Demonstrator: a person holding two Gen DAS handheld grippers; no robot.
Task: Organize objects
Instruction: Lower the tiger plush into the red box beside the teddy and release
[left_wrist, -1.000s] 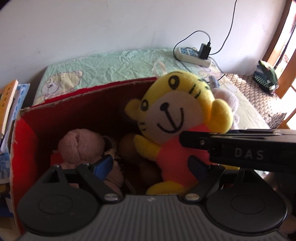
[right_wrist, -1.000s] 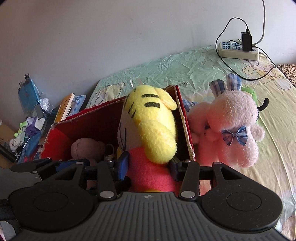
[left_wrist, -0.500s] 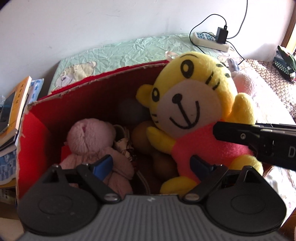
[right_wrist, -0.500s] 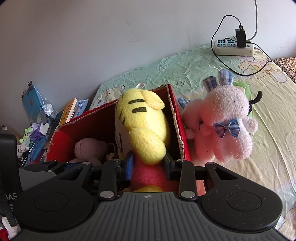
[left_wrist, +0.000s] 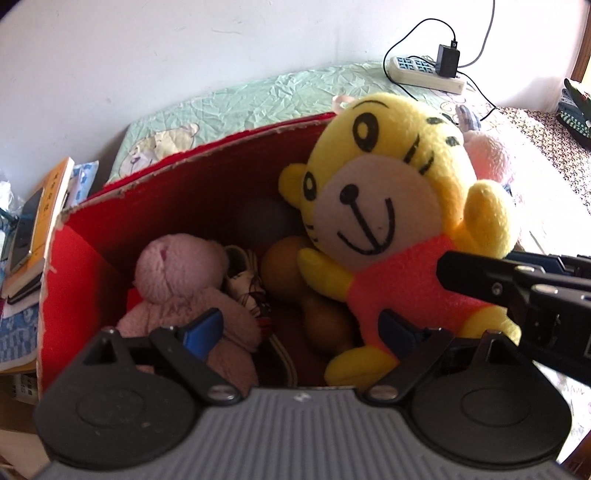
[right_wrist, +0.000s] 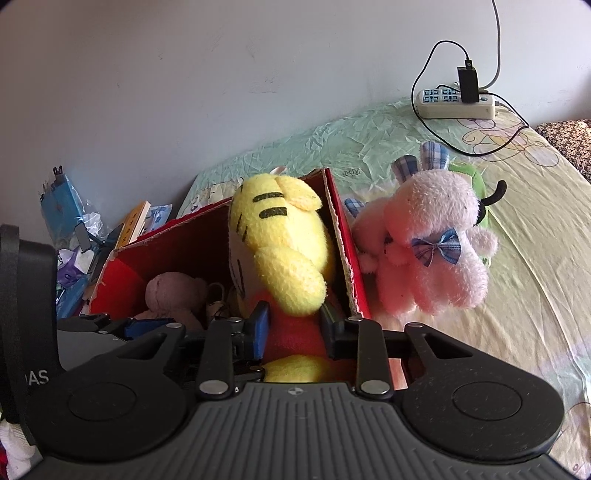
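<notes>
R gripper: jaws closing on the yellow tiger plush, pads pressing its red body. L gripper: jaws partly apart and closing, gripping nothing; pink plush by the L pad, tiger's foot by the R pad. Both toys sit in the red box. Beyond, R of the box: pink bunny on the bed, power strip farther off.

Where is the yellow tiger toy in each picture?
Left wrist view: the yellow tiger toy sits at the right end of the red box, face toward the camera.
Right wrist view: the yellow tiger toy is in the centre, seen from its side.
Shared landmark: the white power strip at upper right.
</notes>
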